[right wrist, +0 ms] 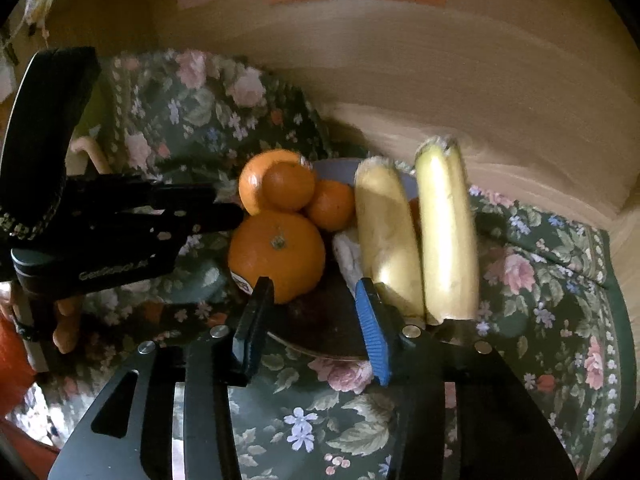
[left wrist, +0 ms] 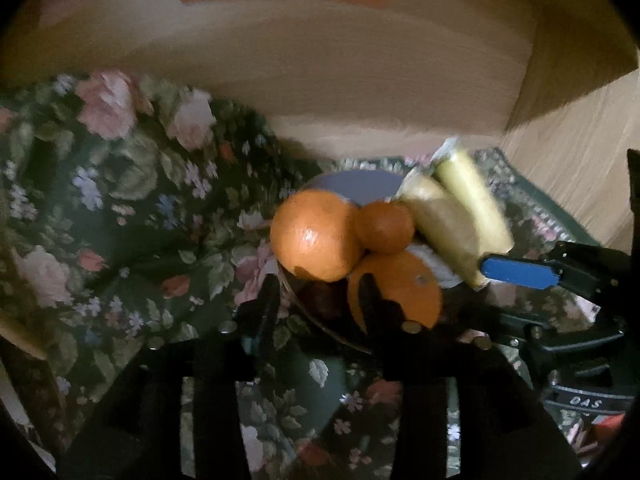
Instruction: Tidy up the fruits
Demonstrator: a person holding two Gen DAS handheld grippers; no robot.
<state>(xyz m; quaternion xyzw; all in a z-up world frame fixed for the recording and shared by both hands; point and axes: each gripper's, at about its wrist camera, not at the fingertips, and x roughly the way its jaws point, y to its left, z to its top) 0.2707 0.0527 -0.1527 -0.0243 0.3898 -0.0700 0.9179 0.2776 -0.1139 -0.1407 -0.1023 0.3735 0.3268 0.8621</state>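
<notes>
Oranges (right wrist: 276, 252) and two bananas (right wrist: 448, 232) fill a plate (right wrist: 320, 340) on floral cloth (right wrist: 540, 280). Left claw (left wrist: 320, 300) and right claw (right wrist: 316, 320) are both spread, pinching nothing.

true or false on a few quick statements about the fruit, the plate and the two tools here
1. The oranges are piled on a plate. True.
2. Two bananas lie right of the oranges. True.
3. The cloth under the plate is plain white. False: dark green with flowers.
4. The right tool grips a banana. False: it is open, holding nothing.
5. The left tool holds an apple. False: it is open, empty.
</notes>
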